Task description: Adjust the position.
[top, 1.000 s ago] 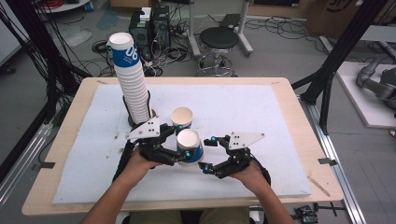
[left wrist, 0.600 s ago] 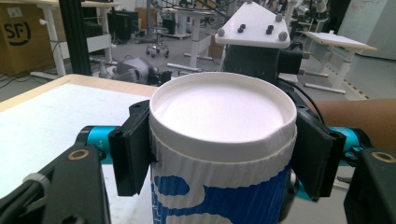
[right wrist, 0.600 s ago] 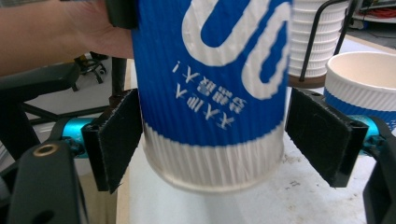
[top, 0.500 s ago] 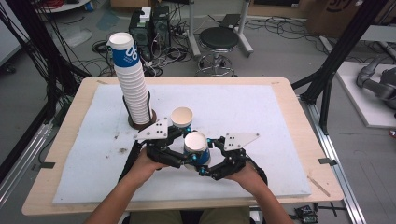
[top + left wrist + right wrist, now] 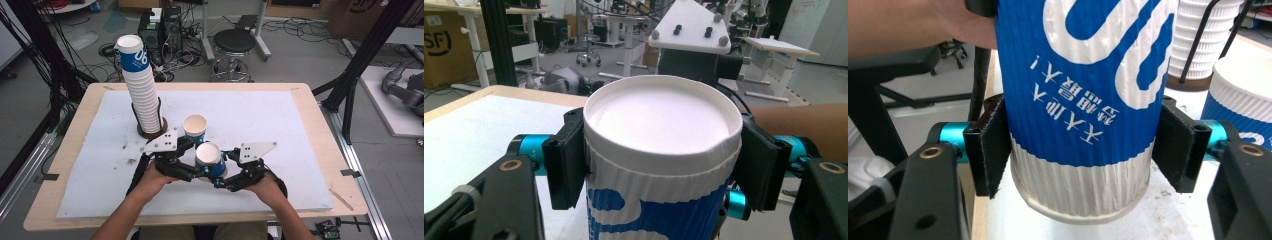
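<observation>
Room w/ cables, a stool (image 5: 234,42) beyond the desk (image 5: 320,145). White mat (image 5: 280,120) covered it. Tall cup stack (image 5: 142,95) was my landmark; a spare cup (image 5: 195,128) stood just right of it. Nearer me than the stack, I held one cup (image 5: 209,159) off the mat. My left jaws (image 5: 199,172) gripped under its rim; my right jaws (image 5: 220,182) had just closed on its base, prob. to pull nested cups apart.
</observation>
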The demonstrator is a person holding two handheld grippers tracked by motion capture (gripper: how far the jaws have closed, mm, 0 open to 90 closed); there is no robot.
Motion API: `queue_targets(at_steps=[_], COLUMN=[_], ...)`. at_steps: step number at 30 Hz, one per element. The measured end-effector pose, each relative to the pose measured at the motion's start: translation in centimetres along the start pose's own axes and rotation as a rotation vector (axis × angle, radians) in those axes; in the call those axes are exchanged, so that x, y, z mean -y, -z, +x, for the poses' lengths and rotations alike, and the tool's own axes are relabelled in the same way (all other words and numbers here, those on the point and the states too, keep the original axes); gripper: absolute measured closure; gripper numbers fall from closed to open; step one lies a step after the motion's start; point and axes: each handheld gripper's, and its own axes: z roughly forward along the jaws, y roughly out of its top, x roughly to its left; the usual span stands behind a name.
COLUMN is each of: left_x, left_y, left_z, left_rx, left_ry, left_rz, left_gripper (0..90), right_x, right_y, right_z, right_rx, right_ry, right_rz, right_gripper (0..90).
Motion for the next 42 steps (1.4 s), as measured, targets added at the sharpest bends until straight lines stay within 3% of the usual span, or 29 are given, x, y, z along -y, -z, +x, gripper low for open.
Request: queue_targets(at_steps=[3,6,8,13,21,30,34,35,37,39,42], left_x=[0.1,0.1,0.1,0.1,0.2,-0.8,-1.3,-1.4,-1.6,-1.8,-1.9], left_y=[0.1,0.1,0.3,0.9,2.2,2.5,2.1,1.9,1.4,0.9,0.1], left_z=[-0.1,-0.1,0.0,0.1,0.5,0.4,0.4,0.4,0.4,0.4,0.3], left_rx=[-0.001,-0.005,-0.004,0.004,-0.018,-0.020,-0.016,-0.017,-0.014,-0.002,0.013], left_ry=[0.006,0.031,0.045,0.044,0.067,0.050,0.034,0.027,0.022,0.017,0.005], left_rz=[0.005,0.001,-0.004,0.019,0.079,0.132,0.197,0.217,0.255,0.287,0.340], left_gripper=[30.0,17.4,15.4,15.3,15.3,15.3,15.3,15.3,15.3,15.3,15.3], right_x=[-0.1,-0.1,-0.1,-0.1,-0.3,-1.3,-1.6,-1.8,-2.2,-2.3,-3.0], right_y=[-0.1,-0.1,-0.1,0.4,1.2,1.1,0.9,0.8,0.6,0.5,0.1], right_z=[0.0,0.1,0.2,0.1,-0.5,-0.7,-0.8,-0.8,-0.7,-0.6,-0.4], right_rx=[-0.003,-0.002,-0.008,0.003,0.026,0.017,0.017,0.016,0.010,0.008,0.005], right_ry=[0.005,0.011,0.010,0.006,0.008,0.073,0.093,0.112,0.130,0.137,0.171], right_rz=[0.013,0.026,0.030,0.015,0.052,0.202,0.259,0.305,0.342,0.355,0.435], right_gripper=[32.7,32.7,32.7,32.6,32.6,32.5,32.5,32.4,32.4,32.3,32.2])
